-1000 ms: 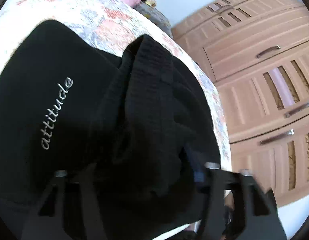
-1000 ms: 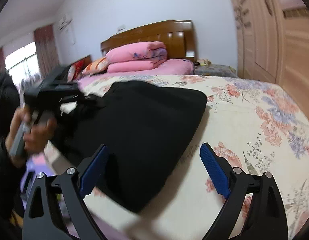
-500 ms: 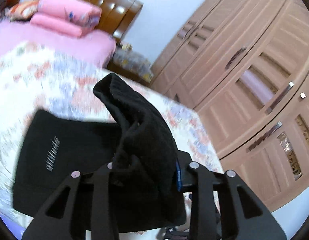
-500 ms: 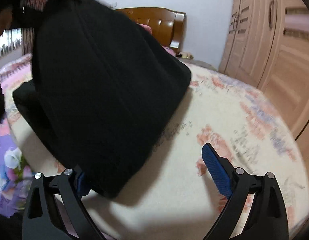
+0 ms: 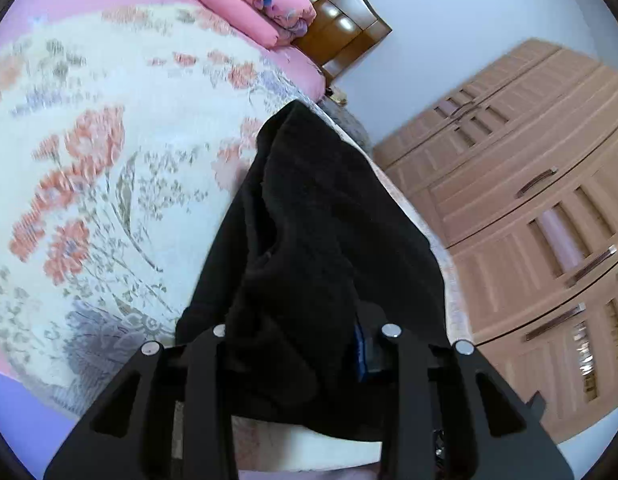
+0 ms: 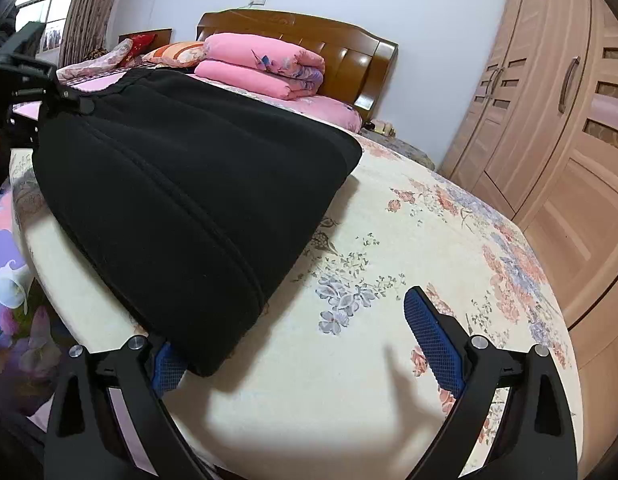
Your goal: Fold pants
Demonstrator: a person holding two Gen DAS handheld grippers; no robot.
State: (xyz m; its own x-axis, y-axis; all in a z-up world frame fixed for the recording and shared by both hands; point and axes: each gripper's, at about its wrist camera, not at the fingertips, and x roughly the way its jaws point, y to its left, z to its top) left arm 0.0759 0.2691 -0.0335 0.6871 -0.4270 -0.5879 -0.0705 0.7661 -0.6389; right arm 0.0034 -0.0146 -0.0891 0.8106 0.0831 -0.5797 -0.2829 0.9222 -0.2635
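The pants (image 5: 309, 240), a single black pair, are pinched at one end in the left gripper (image 5: 305, 344), whose jaws are pressed together on a thick bunch of the cloth, probably so that this end can be carried across the rest of the garment for a fold. From that grip the fabric hangs and drapes forward over the bed (image 5: 89, 180), so the lifted part is off the cover while the lower part rests on it. The right gripper (image 6: 297, 332) stands spread wide with nothing pressed between its blue pads (image 6: 433, 332); its left finger sits just beside, perhaps under, the near corner of the pants (image 6: 181, 200), apparently placed to steady or catch that corner, though contact cannot be told. In the right wrist view the left gripper (image 6: 57, 88) shows at the far left, holding the raised edge. Beyond lie one stack of two pink folded quilts (image 6: 265, 64) before one wooden headboard (image 6: 349, 56), and one wardrobe (image 6: 557, 128) stands at the right.
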